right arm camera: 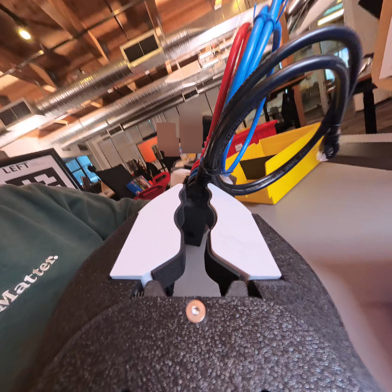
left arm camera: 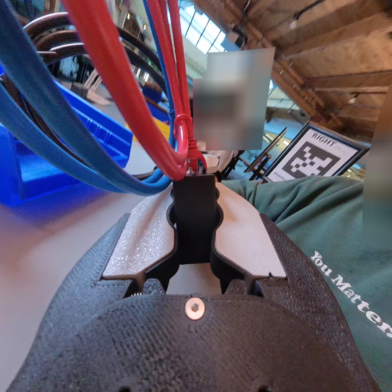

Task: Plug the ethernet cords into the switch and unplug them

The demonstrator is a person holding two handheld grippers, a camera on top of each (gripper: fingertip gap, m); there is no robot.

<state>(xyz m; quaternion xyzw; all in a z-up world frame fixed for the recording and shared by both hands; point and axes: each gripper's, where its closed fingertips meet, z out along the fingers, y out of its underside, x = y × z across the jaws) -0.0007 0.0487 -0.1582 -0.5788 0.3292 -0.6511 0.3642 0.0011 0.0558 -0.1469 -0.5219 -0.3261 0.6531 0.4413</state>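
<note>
In the left wrist view my left gripper is shut on a black box-shaped switch. Red cords and blue cords curve up from its far end, where a red plug sits in a port. In the right wrist view my right gripper is shut on the black switch. A tied bundle of red, blue and black cords rises from it. One black cord loops right and ends in a free plug.
A blue bin stands left on the grey table. A yellow bin and a red bin stand at the right. A person's green sleeve lies close beside both grippers. Framed marker signs stand behind. My two grippers' fingertips are within a few centimetres of each other.
</note>
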